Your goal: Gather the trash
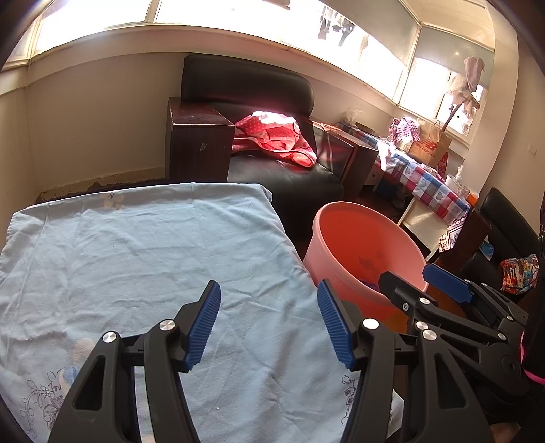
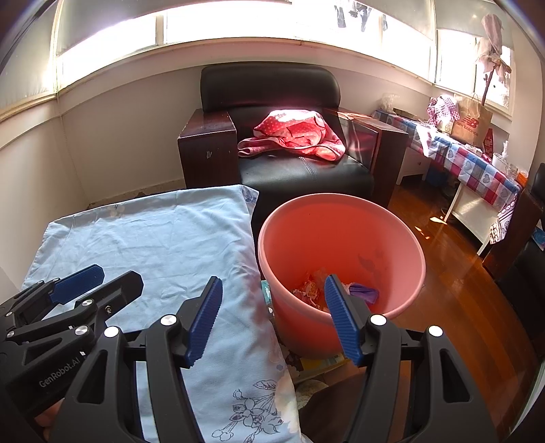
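Trash [image 2: 315, 289], wrappers & a purple scrap, sits at the bottom of a pink bucket [image 2: 402, 238] on wood floor beside a table w/ light-blue floral cloth [image 1: 136, 255]. Left gripper [image 1: 269, 323] and right gripper [image 2: 272, 317] hover w/ fingers spread, holding nothing. Black armchair [image 2: 299, 173] w/ red cloth [image 2: 296, 134] sits under sunlit windows.

Bright sun pours in through the windows [image 1: 218, 10] along the top of both frames, so the glass looks plain white. A pink glare glows on the armchair [image 2: 306, 170]. Edges bend and go dark. Everything looks sharp.
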`<action>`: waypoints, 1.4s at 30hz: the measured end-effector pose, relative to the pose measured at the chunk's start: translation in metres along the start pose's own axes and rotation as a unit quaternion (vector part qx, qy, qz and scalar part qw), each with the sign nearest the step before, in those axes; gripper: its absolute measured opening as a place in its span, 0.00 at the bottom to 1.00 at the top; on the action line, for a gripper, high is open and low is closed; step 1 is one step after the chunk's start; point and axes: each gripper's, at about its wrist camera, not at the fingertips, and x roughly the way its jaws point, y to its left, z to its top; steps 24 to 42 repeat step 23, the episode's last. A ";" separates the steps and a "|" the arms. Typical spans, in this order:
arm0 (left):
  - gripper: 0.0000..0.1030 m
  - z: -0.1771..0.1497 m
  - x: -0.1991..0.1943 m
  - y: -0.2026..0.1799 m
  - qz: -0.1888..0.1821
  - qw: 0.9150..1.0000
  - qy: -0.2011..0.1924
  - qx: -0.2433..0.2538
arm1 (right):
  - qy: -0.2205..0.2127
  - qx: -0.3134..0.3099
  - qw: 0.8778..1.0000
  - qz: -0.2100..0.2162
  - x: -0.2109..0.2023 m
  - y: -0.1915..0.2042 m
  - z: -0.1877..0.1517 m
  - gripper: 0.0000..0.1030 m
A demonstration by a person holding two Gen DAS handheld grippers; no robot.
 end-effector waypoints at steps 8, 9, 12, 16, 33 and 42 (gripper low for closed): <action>0.57 0.000 0.000 0.000 0.001 1.000 0.001 0.000 | 0.000 0.000 1.000 0.000 0.000 0.000 0.000 0.61; 0.57 -0.001 0.001 0.000 0.001 1.000 0.001 0.000 | 0.000 0.000 1.000 0.000 0.000 0.000 0.000 0.61; 0.57 -0.003 0.003 0.001 0.002 1.000 0.000 -0.001 | 0.000 0.000 1.000 0.000 0.000 0.000 0.000 0.61; 0.57 -0.004 0.005 0.003 0.003 1.000 0.003 -0.002 | 0.000 0.000 1.000 0.000 0.001 0.000 0.000 0.61; 0.57 -0.004 0.007 0.006 0.002 1.000 0.007 -0.003 | 0.001 0.000 1.000 0.001 0.001 0.000 0.000 0.61; 0.57 -0.004 0.007 0.006 0.002 1.000 0.007 -0.003 | 0.001 0.000 1.000 0.001 0.001 0.000 0.000 0.61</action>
